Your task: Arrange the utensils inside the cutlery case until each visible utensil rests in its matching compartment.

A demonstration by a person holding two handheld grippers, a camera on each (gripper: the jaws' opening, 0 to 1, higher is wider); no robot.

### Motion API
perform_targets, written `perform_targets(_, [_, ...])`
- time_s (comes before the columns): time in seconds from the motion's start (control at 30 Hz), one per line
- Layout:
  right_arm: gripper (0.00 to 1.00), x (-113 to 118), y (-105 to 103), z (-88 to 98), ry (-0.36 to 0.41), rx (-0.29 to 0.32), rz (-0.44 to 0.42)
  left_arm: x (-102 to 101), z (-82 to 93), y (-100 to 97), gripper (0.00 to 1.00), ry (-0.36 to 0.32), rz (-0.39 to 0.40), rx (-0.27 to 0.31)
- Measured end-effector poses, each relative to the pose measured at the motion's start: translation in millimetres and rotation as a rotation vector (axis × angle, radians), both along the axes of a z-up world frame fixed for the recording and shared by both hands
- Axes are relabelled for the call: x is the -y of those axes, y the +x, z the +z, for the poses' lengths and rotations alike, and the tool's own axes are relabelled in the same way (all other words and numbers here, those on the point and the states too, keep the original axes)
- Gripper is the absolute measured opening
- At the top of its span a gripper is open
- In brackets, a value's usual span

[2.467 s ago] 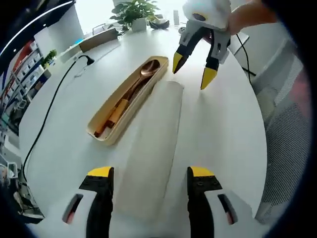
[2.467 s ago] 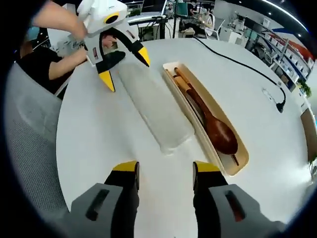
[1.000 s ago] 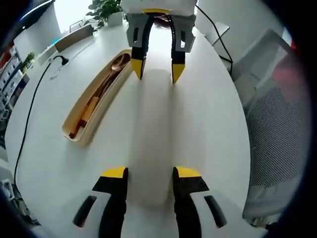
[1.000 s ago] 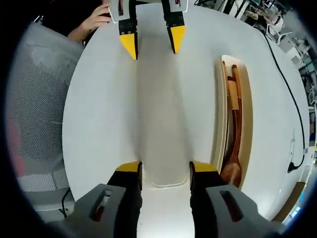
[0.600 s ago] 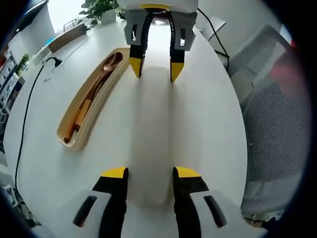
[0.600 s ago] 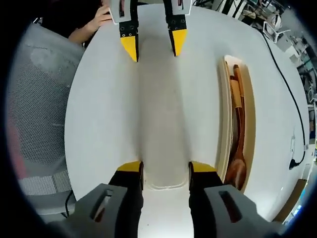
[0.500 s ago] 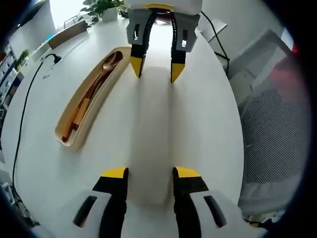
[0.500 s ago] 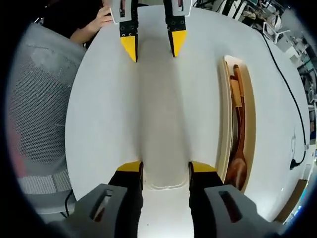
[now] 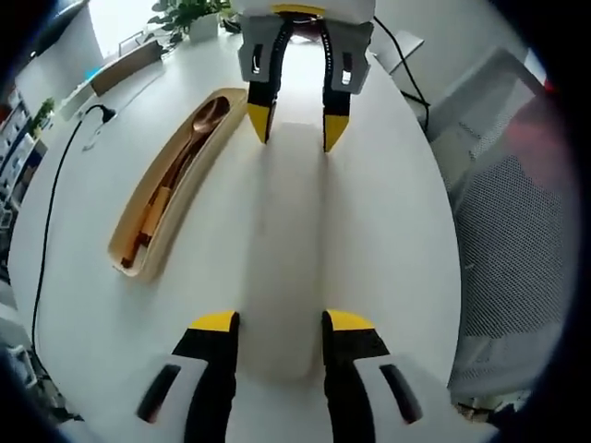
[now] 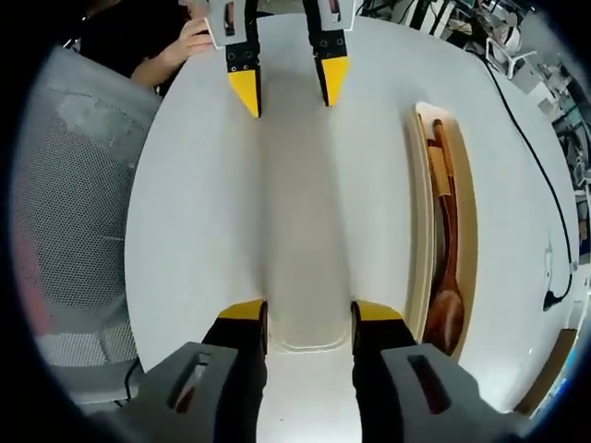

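In the left gripper view, our left gripper (image 9: 270, 325) has its fingers (image 9: 214, 325) spread around the near end of the frosted case lid (image 9: 288, 249) on the white table (image 9: 397, 231), while the right gripper (image 9: 295, 129) straddles the far end, and the open cutlery case (image 9: 171, 198), with a wooden spoon (image 9: 189, 138) and chopsticks in it, lies just beside the lid. In the right gripper view, the right gripper (image 10: 307, 314) stands with fingers (image 10: 244, 314) apart at either side of the lid's (image 10: 295, 212) near end and the left gripper (image 10: 288, 90) at the far one, the case (image 10: 445, 221) alongside. We judge the utensils already seated, so the step in hand is taking up the lid; next, both grippers need to close on its ends and carry it level over the case.
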State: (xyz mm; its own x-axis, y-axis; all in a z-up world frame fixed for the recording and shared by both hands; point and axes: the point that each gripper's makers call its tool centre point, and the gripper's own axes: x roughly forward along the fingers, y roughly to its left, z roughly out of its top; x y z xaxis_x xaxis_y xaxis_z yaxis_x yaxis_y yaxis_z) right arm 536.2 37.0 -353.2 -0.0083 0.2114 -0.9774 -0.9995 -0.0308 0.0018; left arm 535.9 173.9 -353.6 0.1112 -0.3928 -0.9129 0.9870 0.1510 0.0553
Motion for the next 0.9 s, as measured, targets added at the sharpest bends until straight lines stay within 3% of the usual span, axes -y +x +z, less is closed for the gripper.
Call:
perform_targets(0.13, [0.32,0,-5,3.2,0.042,0.039,-0.018,1,3.0,-2.2,0.36,-0.013,-0.016,0.078])
perform_targets(0.27, [0.33,2,-8,0.1,0.093,0.07,-0.061,-1,3.5,-3.6,0.35,-0.037,0.007,0.096])
perform_targets(0.37, [0.34,6,-17,-2.0,0.114,0.023,-0.128,-1,4.0,-8.7,0.34,-0.041,-0.021,0.102])
perform_targets(0.57, [0.34,7,-35,-2.7,0.104,0.002,-0.132,4,7.6,-25.8,0.34,-0.081,0.022,0.032])
perform_targets(0.73, [0.34,9,-62,-5.2,0.094,-0.018,-0.136,6,7.7,-44.2,0.35,-0.073,-0.011,0.016])
perform_targets(0.9, [0.34,5,-84,-5.8,0.123,-0.029,-0.148,8,6.0,-57.0,0.5,-0.094,-0.008,0.008])
